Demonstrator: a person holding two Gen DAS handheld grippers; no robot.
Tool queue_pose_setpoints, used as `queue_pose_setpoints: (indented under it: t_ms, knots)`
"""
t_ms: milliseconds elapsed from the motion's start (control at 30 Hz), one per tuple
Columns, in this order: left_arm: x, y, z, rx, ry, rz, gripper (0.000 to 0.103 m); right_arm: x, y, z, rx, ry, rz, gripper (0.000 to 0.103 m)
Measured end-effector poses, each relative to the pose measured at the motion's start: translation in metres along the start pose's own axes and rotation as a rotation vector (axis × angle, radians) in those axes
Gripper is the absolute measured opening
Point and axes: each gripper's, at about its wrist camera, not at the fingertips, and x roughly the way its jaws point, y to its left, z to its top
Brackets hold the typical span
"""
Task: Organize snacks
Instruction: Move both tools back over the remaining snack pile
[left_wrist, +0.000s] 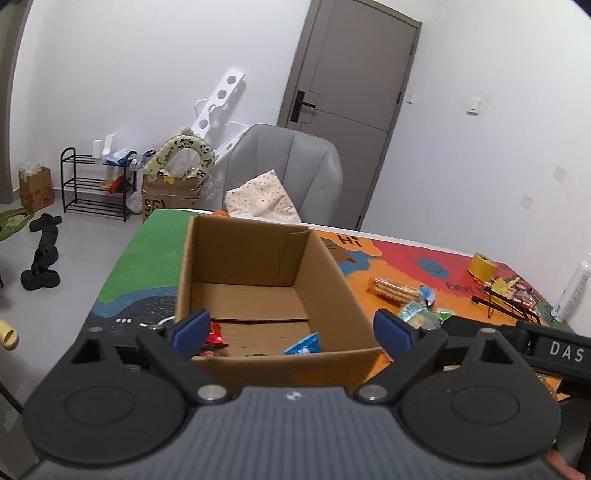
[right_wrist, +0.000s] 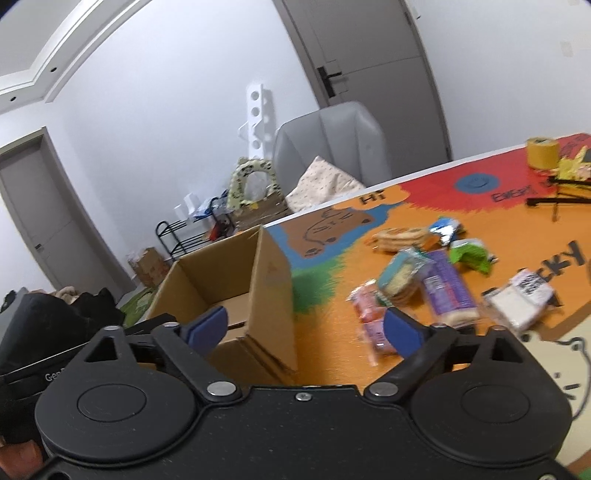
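Both claws hang spread and empty above the colourful bench (right_wrist: 332, 354). The left claw (left_wrist: 291, 328) tilts down over the near rim of the open cardboard box (left_wrist: 332, 266), where a red packet (left_wrist: 216, 338) and a blue packet (left_wrist: 304, 345) already lie, likely dropped there for sorting. The right claw (right_wrist: 304, 326) angles down beside the box, the loose snacks (right_wrist: 436, 284) scattered ahead to its right, awaiting collection.

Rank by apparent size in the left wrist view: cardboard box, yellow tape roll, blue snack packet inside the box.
1. cardboard box
2. yellow tape roll
3. blue snack packet, partly hidden by the box wall and nearer, so ranks 2 and 3 are unsure.
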Motion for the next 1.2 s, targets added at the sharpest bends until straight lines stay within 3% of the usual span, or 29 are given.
queue_pose_setpoints:
  t_ms: [500, 1200]
  knots:
    - [0.004, -0.058, -0.020, 0.082, 0.036, -0.054, 0.098, -0.031, -0.051, -0.011, 0.015, -0.009, -0.081, 0.103]
    - [0.030, -0.112, -0.043, 0.178, 0.081, -0.157, 0.098, -0.037, -0.117, -0.028, 0.093, 0.004, -0.181, 0.103]
